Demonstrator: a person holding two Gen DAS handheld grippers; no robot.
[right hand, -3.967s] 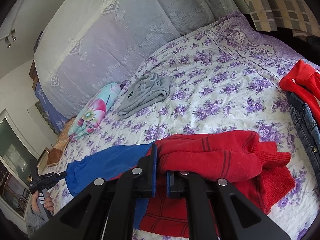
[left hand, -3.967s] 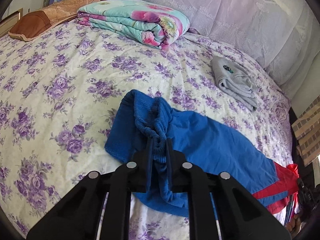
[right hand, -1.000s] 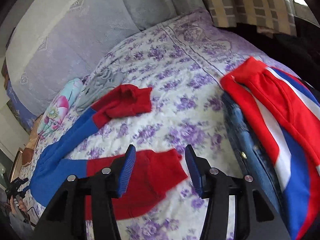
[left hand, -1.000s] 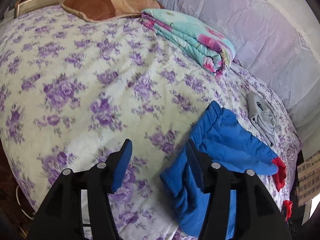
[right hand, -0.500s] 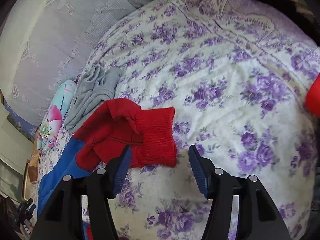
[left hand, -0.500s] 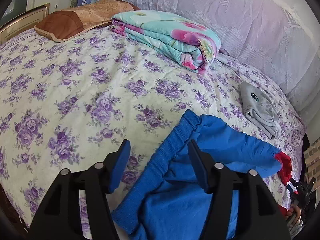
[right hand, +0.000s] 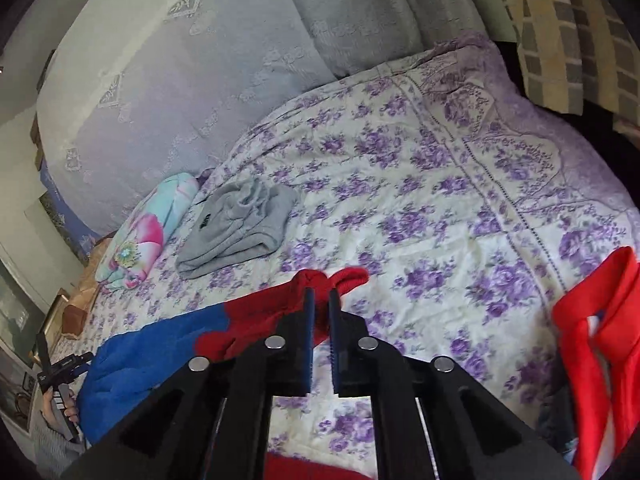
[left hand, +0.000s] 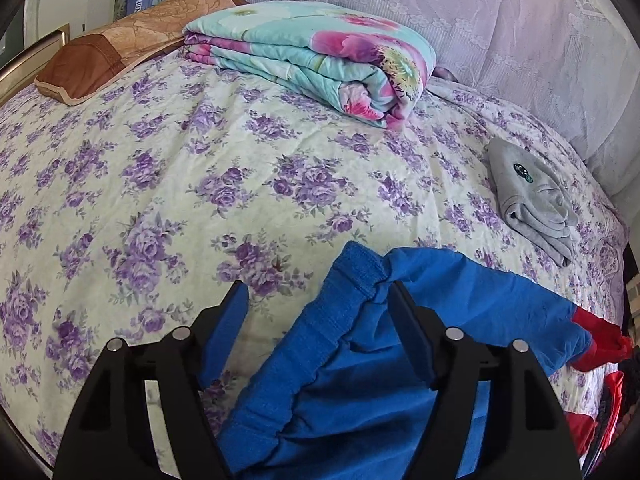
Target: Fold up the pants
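The pants are blue with red cuffs and lie crumpled on the flowered bedspread (left hand: 160, 168). In the left wrist view their blue waistband end (left hand: 360, 380) fills the lower middle. My left gripper (left hand: 316, 312) straddles the ribbed waistband with its jaws opening. The band lies against the right pad, and the left pad stands clear over the bedspread. In the right wrist view a blue leg (right hand: 160, 352) runs into a red cuff (right hand: 352, 276). My right gripper (right hand: 321, 300) is shut on that cuff, pinching the red cloth at its tips.
At the head of the bed lie a folded floral quilt (left hand: 320, 56) and a brown pillow (left hand: 120, 48). A folded grey garment (left hand: 532, 208) rests toward the far side. A red, white and blue garment (right hand: 600, 340) lies at the right edge. A lace curtain (right hand: 200, 60) backs the bed.
The left gripper slid from bare bedspread over the blue waistband and its jaws widened. The right gripper went from the near red cuff to the far one and closed on it.
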